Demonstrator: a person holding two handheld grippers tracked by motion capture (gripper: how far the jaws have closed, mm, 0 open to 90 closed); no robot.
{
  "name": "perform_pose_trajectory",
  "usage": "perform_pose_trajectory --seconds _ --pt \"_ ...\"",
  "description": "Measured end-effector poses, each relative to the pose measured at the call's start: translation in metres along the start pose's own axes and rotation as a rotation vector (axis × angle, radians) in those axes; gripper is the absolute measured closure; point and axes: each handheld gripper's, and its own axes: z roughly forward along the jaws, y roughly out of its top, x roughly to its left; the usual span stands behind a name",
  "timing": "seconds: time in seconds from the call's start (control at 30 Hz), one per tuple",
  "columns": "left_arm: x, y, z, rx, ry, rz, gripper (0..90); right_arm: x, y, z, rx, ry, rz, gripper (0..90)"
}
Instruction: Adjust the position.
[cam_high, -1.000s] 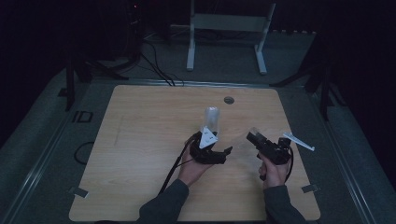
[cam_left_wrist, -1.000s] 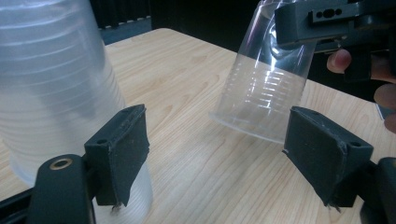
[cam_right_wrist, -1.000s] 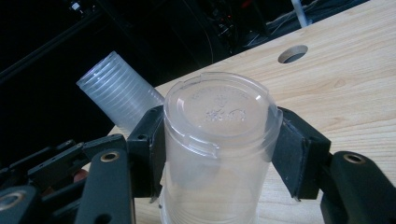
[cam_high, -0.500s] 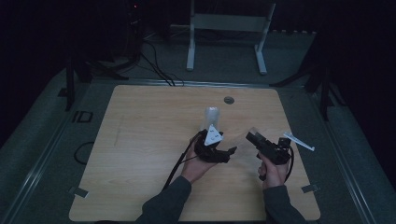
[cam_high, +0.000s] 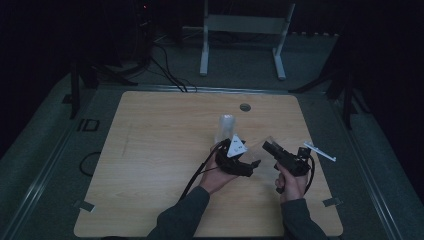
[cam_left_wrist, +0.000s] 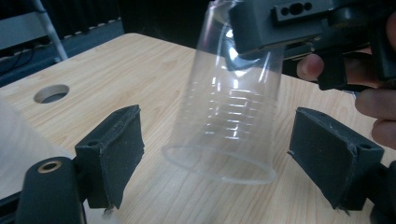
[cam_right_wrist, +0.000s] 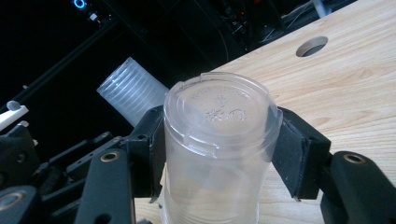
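My right fingers pinch the clear cup, lifted off the stack at eleven o'clock; my spread left fingers haven't taken it

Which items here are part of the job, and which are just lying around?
In the job:
- clear cup, clamped in the right tool
- left tool, open, facing it
- stack of cups

Lying about:
- table hole
- white stand
- floor cables

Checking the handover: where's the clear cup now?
Clear cup is clamped in the right gripper, held mouth-down between the open left gripper's jaws, above the table.
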Motion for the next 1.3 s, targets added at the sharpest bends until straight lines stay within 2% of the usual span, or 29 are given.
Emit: perform_pose_trajectory --seconds 0.1,0.5,0.7,0.93,1.3 --pt "-0.002 0.000 0.006 0.011 -0.003 0.019 16.8 0.000 0.000 0.000 0.000 0.005 0.014 41.1" --pt "-0.005 0.000 0.018 0.014 0.002 0.027 16.8 0.000 0.000 0.001 0.008 0.027 0.056 41.1" --pt "-0.007 0.000 0.021 0.022 0.003 0.034 16.8 0.000 0.000 0.002 0.006 0.042 0.079 41.1" --pt "-0.006 -0.001 0.023 0.026 0.010 0.029 16.8 -0.003 0.000 0.002 0.009 0.080 0.129 41.2" --pt "-0.006 -0.002 0.023 0.030 0.024 0.033 22.3 -0.004 0.001 0.001 0.007 0.082 0.145 41.3"
